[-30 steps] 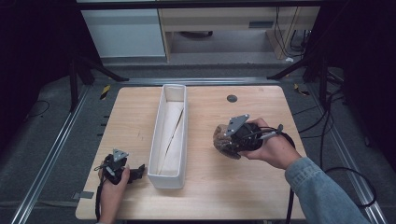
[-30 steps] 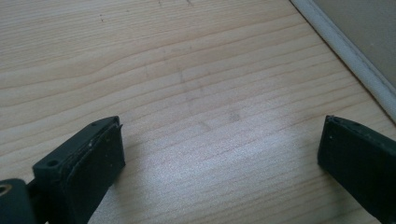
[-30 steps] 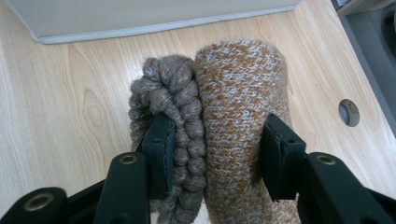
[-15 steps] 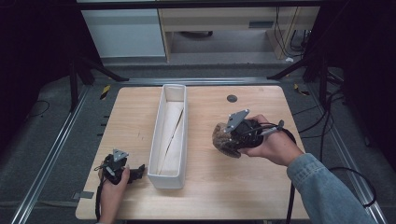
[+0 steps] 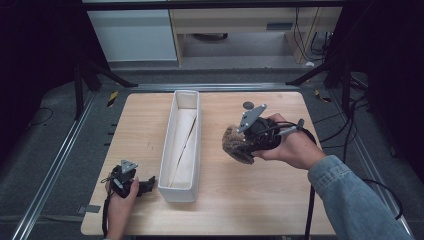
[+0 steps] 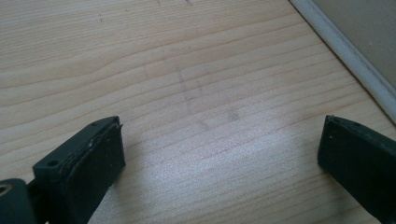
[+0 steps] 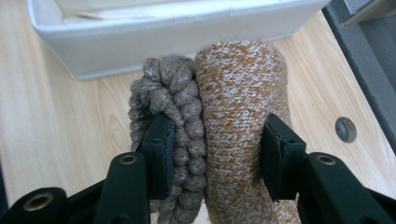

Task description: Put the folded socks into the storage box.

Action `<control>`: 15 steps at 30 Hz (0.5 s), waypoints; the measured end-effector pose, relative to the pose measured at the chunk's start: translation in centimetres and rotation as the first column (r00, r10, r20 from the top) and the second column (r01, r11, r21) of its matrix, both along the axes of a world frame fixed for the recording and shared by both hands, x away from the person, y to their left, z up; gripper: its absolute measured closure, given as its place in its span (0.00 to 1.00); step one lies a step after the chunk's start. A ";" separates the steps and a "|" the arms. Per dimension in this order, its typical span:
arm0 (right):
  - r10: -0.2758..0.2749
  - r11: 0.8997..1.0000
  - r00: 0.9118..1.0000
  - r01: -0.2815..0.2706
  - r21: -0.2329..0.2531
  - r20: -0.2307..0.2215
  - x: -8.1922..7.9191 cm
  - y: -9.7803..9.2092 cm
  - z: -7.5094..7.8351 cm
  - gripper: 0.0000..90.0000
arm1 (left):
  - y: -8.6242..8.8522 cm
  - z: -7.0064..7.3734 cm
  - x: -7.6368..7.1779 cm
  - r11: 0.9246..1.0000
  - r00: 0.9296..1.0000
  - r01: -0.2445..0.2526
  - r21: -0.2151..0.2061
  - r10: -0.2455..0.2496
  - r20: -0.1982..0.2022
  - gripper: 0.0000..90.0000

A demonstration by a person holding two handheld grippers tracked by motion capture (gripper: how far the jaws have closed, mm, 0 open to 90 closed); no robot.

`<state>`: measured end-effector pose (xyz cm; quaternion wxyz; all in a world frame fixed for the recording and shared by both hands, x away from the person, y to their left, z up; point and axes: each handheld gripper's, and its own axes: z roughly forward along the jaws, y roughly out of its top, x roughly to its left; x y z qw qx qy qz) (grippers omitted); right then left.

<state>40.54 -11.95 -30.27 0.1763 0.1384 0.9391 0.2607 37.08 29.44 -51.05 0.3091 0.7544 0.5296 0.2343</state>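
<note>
Right gripper (image 7: 215, 158) pinches a rolled brown knit bundle (image 7: 219, 126) at 3 o'clock of the long white bin (image 5: 181, 145), above the wooden table (image 5: 250, 200); left gripper (image 6: 219, 154) spread wide, low at 7 o'clock beside the bin.

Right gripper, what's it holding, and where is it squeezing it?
The right gripper is shut on a rolled knitted bundle, brown and grey wool, squeezing it across its middle from both sides. The left gripper is open, holding nothing.
</note>
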 end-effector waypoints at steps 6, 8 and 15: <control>0.020 1.000 1.000 -0.020 0.004 -0.005 0.1 1.4 1.5 0.58 | 0.0 0.0 0.0 1.000 1.000 0.002 0.000 -0.002 0.000 0.00; 0.023 1.000 1.000 -0.023 0.002 -0.003 0.1 1.6 1.6 0.58 | 0.0 0.0 -0.1 1.000 1.000 0.002 0.000 -0.002 0.000 0.00; 0.041 0.999 0.999 -0.041 0.013 -0.001 0.4 3.5 2.8 0.58 | -0.1 0.0 -0.1 1.000 1.000 0.006 0.001 -0.006 -0.002 0.00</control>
